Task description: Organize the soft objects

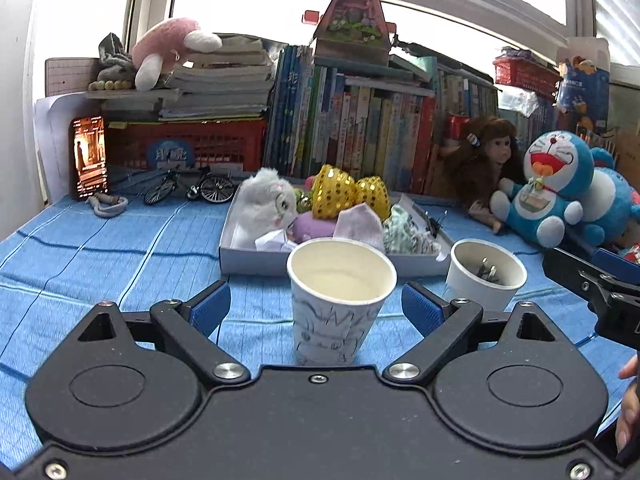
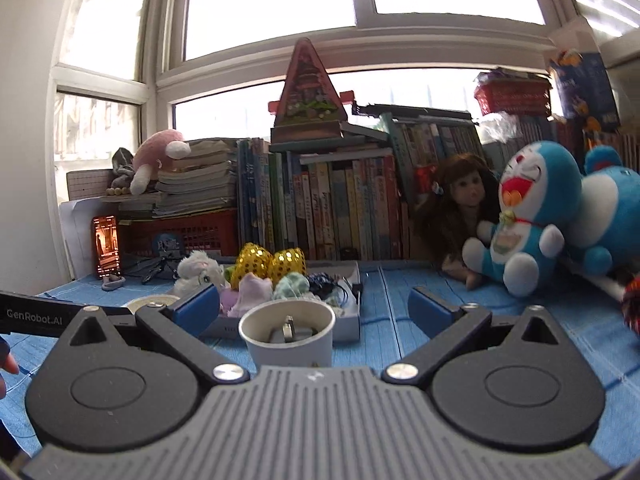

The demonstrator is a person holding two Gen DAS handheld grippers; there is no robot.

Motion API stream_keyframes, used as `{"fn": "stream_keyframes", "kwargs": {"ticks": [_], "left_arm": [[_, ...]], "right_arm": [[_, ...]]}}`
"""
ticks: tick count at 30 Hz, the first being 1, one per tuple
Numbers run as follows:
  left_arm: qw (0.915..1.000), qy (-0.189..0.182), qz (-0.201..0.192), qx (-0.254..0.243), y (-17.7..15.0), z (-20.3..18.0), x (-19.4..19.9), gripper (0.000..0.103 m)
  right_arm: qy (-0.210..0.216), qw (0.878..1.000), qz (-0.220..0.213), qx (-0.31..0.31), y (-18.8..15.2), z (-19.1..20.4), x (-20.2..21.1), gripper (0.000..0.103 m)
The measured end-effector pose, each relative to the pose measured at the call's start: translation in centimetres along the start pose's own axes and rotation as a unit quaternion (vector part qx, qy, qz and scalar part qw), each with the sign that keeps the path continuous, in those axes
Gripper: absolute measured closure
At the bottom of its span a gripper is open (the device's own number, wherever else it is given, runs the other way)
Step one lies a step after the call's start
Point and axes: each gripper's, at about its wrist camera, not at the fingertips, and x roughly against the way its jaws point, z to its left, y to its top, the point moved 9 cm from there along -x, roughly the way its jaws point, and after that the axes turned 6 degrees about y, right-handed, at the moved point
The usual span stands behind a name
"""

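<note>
A shallow white box (image 1: 256, 262) on the blue cloth holds a white plush cat (image 1: 268, 200), a yellow sequined toy (image 1: 348, 194), a purple soft piece (image 1: 312, 226), a pale pink cloth (image 1: 358, 222) and a green patterned cloth (image 1: 404, 232). My left gripper (image 1: 316, 309) is open, with a doodled paper cup (image 1: 340, 300) standing upright between its fingers, untouched. My right gripper (image 2: 314, 311) is open too, its fingers either side of a short white cup (image 2: 286, 332) that holds metal clips. The same box (image 2: 352, 320) lies just behind that cup.
A blue cat plush (image 1: 552, 188) and a brown-haired doll (image 1: 484, 160) lean against the row of books (image 1: 360, 128) at the back right. A lit phone (image 1: 90, 156), toy bicycles (image 1: 188, 190) and a red crate (image 1: 192, 144) stand back left. A pink plush (image 1: 168, 48) lies on stacked books.
</note>
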Motion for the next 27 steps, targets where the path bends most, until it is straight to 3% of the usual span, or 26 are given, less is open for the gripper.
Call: {"fn": "stream_keyframes", "kwargs": {"ticks": [27], "left_arm": [[0.9965,0.05,0.067,0.005,-6.5,1.6,-2.8,0.011]], "right_arm": [[-0.019,0.996,0.09,0.001,-7.1,0.2,-1.6,0.0]]}}
